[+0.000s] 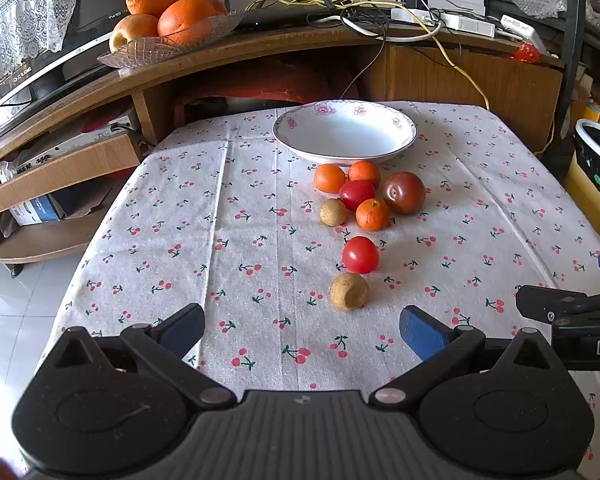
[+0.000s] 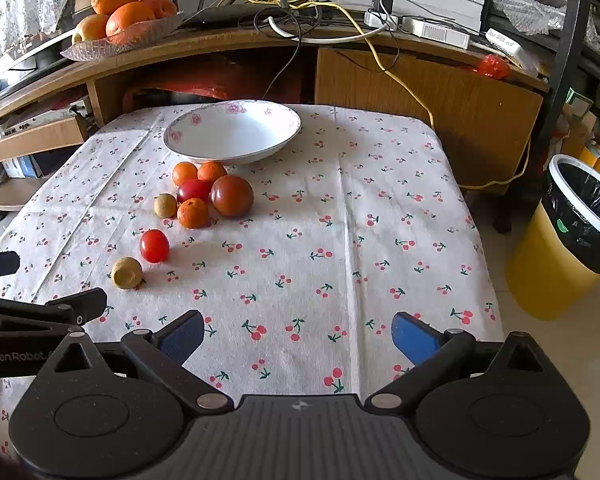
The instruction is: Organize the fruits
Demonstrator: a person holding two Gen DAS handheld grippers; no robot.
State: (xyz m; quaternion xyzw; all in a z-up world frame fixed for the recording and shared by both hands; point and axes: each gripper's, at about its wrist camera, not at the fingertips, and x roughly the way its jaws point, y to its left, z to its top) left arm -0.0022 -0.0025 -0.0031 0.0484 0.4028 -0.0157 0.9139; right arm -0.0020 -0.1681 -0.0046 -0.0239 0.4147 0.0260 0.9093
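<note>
From the left wrist, our left gripper (image 1: 302,336) is spread wide and empty. The near longan (image 1: 349,292) sits just ahead, slightly right of centre, with a tomato (image 1: 360,255) behind it and the bowl (image 1: 408,136) empty beyond.

From the right wrist, our right gripper (image 2: 298,338) is also spread and empty; that longan (image 2: 127,273) lies far to its left. We judge the left nearer.

Each black tool (image 1: 302,330) (image 2: 298,334) carries blue pads, silver pivot pins.
</note>
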